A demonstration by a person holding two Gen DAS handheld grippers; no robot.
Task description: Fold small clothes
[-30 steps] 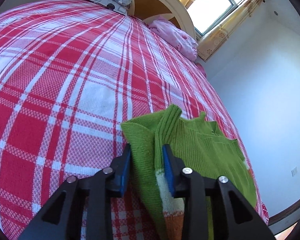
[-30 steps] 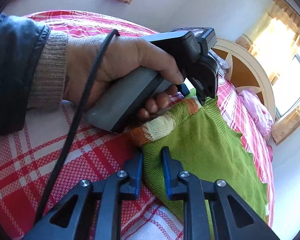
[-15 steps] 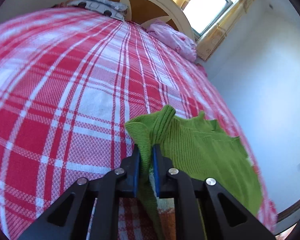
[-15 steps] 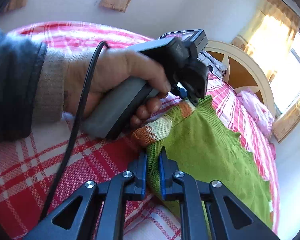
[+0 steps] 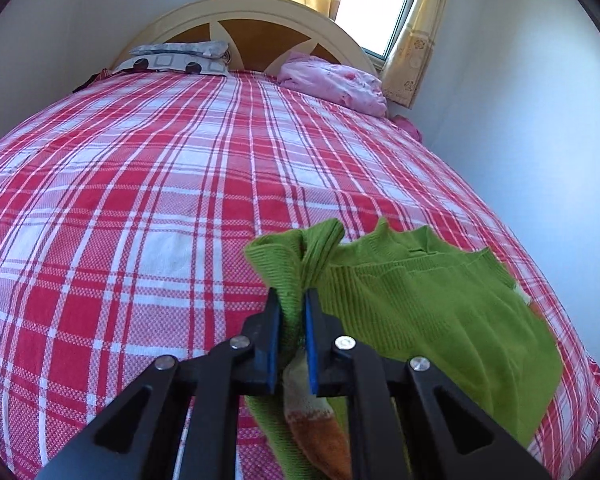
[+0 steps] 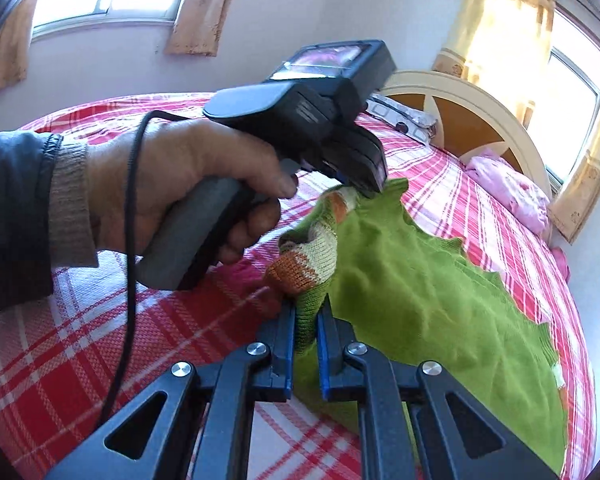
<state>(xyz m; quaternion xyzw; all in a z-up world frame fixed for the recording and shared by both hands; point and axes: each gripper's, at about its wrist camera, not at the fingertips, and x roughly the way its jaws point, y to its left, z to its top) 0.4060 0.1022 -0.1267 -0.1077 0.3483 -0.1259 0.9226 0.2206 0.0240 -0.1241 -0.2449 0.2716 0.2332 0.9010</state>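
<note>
A small green knitted sweater [image 5: 432,304] with orange and cream striped trim lies on the red plaid bed cover [image 5: 140,208]. My left gripper [image 5: 291,300] is shut on a bunched green edge of it, and the cloth rises between the blue pads. In the right wrist view my right gripper [image 6: 306,310] is shut on another edge of the sweater [image 6: 412,280], beside the striped trim [image 6: 308,260]. The left gripper [image 6: 366,190], held in a person's hand [image 6: 188,184], pinches the sweater's far corner. The edge between both grippers is lifted off the bed.
A patterned pillow [image 5: 180,58] and a pink bundle of cloth [image 5: 336,84] lie by the curved headboard [image 5: 256,20]. White walls stand on the right, windows with yellow curtains [image 6: 496,28] behind. A black cable [image 6: 130,208] hangs from the left hand.
Both grippers have shut on the sweater's edge and risen with it. Both have rolled, so the headboard and window now sit more centred and upright in view.
</note>
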